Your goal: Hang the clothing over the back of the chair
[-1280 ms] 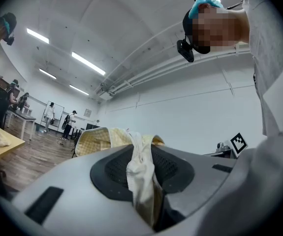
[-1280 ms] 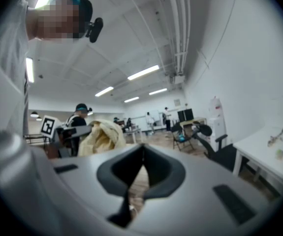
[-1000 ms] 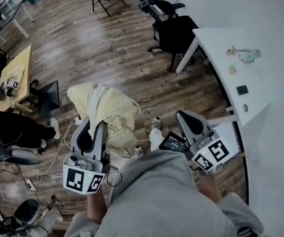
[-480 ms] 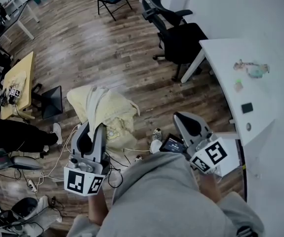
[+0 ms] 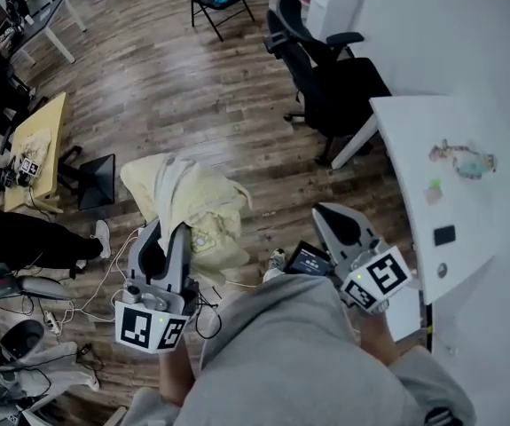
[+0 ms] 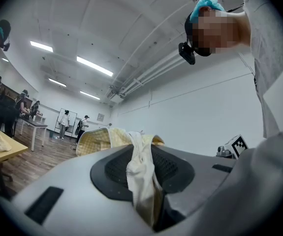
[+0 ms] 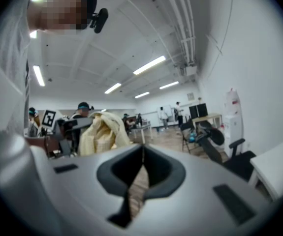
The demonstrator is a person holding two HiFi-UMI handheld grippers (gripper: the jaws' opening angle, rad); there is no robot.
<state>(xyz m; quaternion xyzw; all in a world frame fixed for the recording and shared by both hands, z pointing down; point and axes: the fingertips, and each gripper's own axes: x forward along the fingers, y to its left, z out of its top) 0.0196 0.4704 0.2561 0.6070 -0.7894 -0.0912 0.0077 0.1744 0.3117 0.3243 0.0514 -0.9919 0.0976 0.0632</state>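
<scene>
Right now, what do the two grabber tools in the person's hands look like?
Both the left gripper and right gripper are smooth light-grey shells with dark linings inside their fingers. Each carries a white cube printed with black square markers. The person wears a grey top.

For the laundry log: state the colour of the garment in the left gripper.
Pale yellow garment, clearest in head view.
</scene>
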